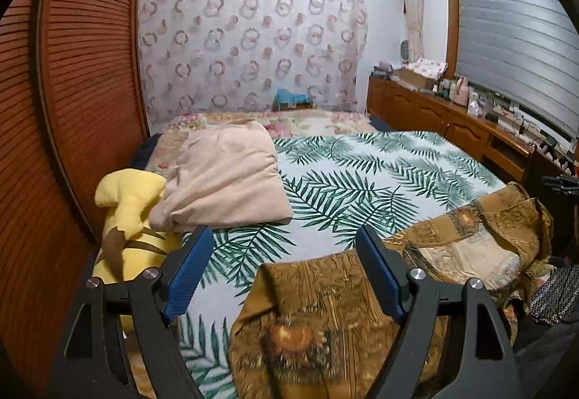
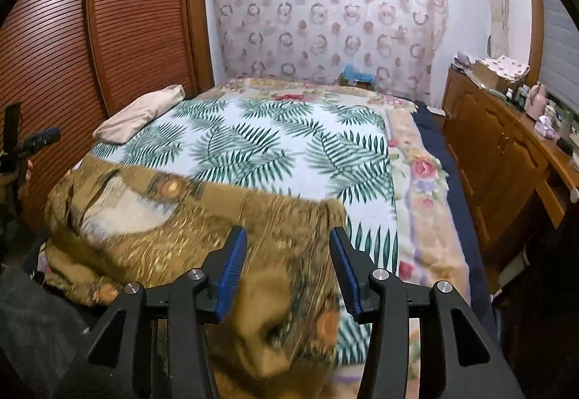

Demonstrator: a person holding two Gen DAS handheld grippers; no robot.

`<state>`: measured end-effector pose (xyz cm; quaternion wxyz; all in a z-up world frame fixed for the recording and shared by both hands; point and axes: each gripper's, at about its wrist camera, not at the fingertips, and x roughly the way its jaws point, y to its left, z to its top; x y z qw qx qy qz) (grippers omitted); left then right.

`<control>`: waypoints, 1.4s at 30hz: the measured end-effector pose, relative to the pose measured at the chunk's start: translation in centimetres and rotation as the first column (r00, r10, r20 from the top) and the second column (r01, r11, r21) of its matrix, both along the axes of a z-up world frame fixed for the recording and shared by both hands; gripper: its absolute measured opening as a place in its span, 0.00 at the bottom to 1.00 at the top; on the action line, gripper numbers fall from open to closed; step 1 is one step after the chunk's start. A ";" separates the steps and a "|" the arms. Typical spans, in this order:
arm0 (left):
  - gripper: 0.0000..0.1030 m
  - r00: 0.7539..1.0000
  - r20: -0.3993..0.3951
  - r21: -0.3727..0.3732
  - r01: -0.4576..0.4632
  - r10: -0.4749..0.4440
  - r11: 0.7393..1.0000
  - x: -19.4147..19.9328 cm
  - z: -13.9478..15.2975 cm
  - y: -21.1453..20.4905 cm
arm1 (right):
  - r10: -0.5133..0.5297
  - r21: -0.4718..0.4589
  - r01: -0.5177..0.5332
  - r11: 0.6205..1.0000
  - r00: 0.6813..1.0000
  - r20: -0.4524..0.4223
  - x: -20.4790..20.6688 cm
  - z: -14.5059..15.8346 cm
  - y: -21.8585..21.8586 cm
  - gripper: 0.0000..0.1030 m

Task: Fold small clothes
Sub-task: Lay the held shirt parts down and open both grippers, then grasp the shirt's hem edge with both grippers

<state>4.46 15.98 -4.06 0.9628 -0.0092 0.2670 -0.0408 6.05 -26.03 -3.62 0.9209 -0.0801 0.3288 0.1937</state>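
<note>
A brown and gold patterned garment [image 1: 318, 323] lies crumpled on the near part of the bed, over the leaf-print sheet [image 1: 343, 178]. My left gripper [image 1: 284, 236] hovers above the garment's left end, jaws wide apart and nothing pressed between the blue pads [image 1: 188, 272]. In the right wrist view the same garment [image 2: 173, 218] spreads from the left edge to under my right gripper [image 2: 287, 234]. That gripper is open too, with a blurred fold of the cloth lying below and between its fingers [image 2: 231, 265] but not pinched.
A beige pillow [image 1: 224, 174] and a yellow plush toy [image 1: 126, 218] lie at the bed's left side against a slatted wooden wardrobe [image 1: 83, 109]. A wooden cabinet [image 2: 506, 153] with bottles and boxes runs along the right. A floral blanket [image 2: 419, 189] edges the sheet.
</note>
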 end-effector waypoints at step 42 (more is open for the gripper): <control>0.52 0.939 -0.336 -0.025 0.071 -0.075 0.997 5.8 -7.1 0.6 | -0.046 -0.028 0.041 0.999 0.980 -0.193 11.4 -7.0 1.7 0.65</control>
